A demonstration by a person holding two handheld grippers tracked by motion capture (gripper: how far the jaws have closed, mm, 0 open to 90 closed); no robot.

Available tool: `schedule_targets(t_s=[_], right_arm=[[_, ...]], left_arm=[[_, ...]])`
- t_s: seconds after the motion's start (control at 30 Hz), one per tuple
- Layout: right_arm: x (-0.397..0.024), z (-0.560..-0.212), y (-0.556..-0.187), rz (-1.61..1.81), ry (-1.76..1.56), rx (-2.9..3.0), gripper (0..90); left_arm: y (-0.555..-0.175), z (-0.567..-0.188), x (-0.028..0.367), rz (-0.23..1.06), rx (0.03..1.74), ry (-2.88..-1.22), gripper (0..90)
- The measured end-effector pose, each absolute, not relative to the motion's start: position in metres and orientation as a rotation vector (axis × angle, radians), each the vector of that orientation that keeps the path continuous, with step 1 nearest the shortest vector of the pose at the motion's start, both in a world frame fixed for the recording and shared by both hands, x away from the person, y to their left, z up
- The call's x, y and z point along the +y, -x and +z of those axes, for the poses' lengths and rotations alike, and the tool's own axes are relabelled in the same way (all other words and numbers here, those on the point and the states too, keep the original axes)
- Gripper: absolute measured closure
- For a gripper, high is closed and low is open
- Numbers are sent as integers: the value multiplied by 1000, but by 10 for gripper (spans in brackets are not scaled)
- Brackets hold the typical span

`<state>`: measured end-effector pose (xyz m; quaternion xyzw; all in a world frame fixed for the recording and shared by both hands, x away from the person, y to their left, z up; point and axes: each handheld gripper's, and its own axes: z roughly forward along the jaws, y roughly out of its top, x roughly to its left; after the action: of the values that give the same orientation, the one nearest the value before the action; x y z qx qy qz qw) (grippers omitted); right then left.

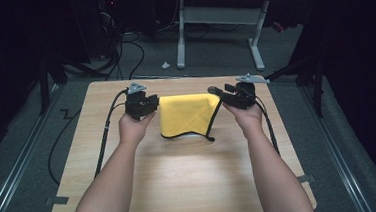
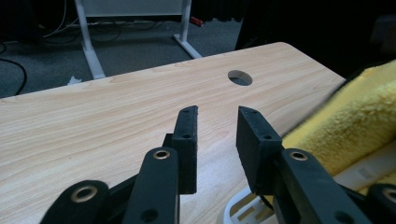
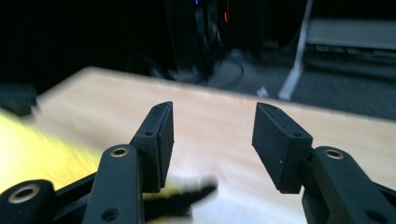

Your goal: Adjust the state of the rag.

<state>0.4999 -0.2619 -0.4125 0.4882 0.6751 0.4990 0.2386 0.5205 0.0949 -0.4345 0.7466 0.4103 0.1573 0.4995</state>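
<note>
A yellow cloth [image 1: 187, 115] with a dark sewn edge lies humped in the far middle of the wooden table [image 1: 181, 176], draped over something white [image 2: 238, 210]. My left gripper [image 1: 145, 104] sits just beside the cloth's left edge. In the left gripper view its jaws [image 2: 217, 112] stand apart with bare table between them, and the cloth [image 2: 355, 121] lies to their right. At the cloth's right edge is my right gripper [image 1: 223, 93]. In the right gripper view its jaws [image 3: 214, 106] are spread wide around nothing, with the cloth [image 3: 42, 154] blurred at the left.
A round hole [image 2: 240, 77] is cut in the tabletop near its far edge. Beyond the table stands a desk on white legs [image 1: 256, 41], with cables on the grey floor [image 1: 122, 55]. Bare tabletop stretches between the person's forearms and the cloth.
</note>
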Motion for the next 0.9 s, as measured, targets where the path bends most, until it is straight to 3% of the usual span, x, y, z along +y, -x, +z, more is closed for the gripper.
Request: schedule_targets(t_s=[0.27, 0.43, 0.9], right_arm=[[-262, -401, -503, 1288, -1318, 1861, 511], [-265, -405, -494, 1267, -1296, 1846, 511], [-280, -402, -448, 1235, -1252, 1829, 502]], left_arm=[[-521, -434, 102, 396, 1006, -1804, 676], [-516, -431, 116, 412, 1023, -1752, 609], [-479, -435, 151, 474, 1017, -1726, 478]])
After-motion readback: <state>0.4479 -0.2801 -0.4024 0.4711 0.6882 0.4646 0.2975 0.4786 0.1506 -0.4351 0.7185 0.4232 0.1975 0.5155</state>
